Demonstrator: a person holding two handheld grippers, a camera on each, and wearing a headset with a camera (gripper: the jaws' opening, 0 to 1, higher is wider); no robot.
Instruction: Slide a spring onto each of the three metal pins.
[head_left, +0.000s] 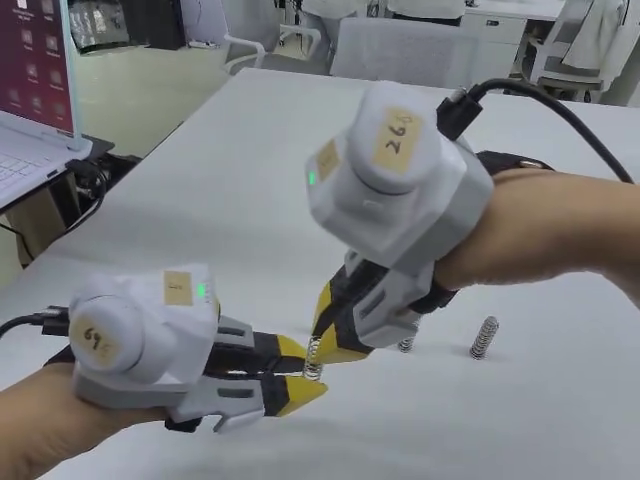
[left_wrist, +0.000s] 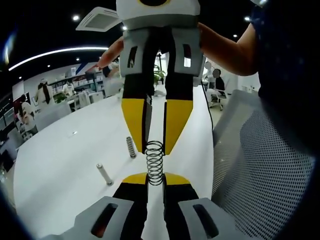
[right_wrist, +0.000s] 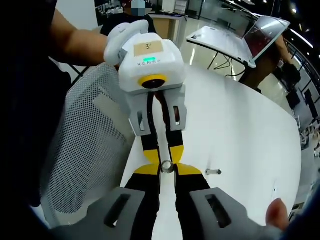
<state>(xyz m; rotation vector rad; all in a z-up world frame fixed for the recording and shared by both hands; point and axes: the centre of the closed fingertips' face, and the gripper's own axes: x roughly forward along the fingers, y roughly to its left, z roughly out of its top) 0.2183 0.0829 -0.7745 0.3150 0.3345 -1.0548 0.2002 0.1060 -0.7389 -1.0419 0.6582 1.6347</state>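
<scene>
White-grey left gripper (head_left: 308, 372), right gripper (head_left: 328, 345), yellow-black jaws, black cables

We are finding the left gripper (head_left: 303, 372) and right gripper (head_left: 335, 345) meeting tip to tip, both nipping one spring (head_left: 314, 358), so each is barring the other's way forward. Near them an upright spring (head_left: 484, 338) and a bare pin (left_wrist: 104, 174) are standing in the way. The table (head_left: 220, 180) beyond is lying open. A mesh chair (left_wrist: 260, 165) is crowding its near edge.
</scene>
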